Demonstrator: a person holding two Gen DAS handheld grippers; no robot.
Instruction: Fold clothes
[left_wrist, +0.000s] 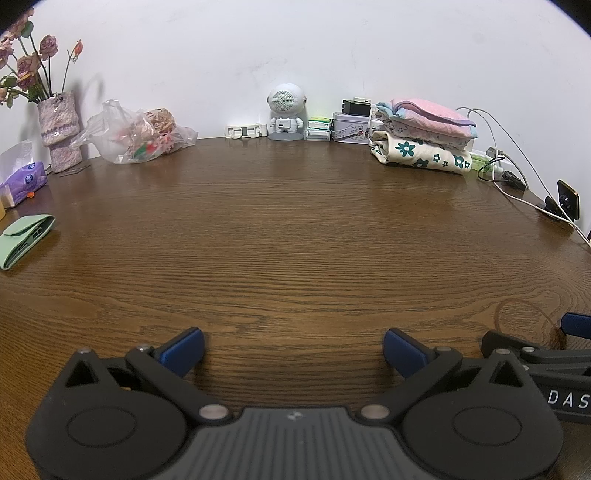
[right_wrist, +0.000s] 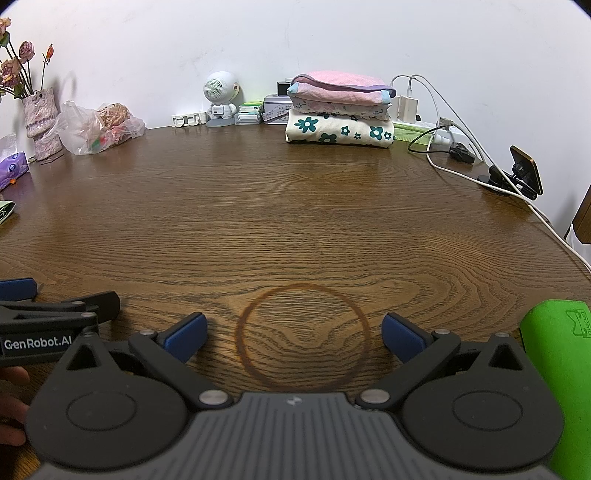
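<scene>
Left wrist: left gripper (left_wrist: 293, 350) sat low over bare surface (left_wrist: 295, 229), jaws spread wide, empty. Folded clothes (left_wrist: 423, 134) were stacked at the far edge by the wall, probably parked clear of the work area.

Right wrist: right gripper (right_wrist: 293, 338) likewise released, empty, over a ring stain (right_wrist: 303, 338); no unfolded garment was visible.

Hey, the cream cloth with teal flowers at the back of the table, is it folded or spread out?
Folded. The cream cloth with teal flowers lies as a compact block, its rounded fold edge showing, with a pink folded cloth stacked on top.
</scene>
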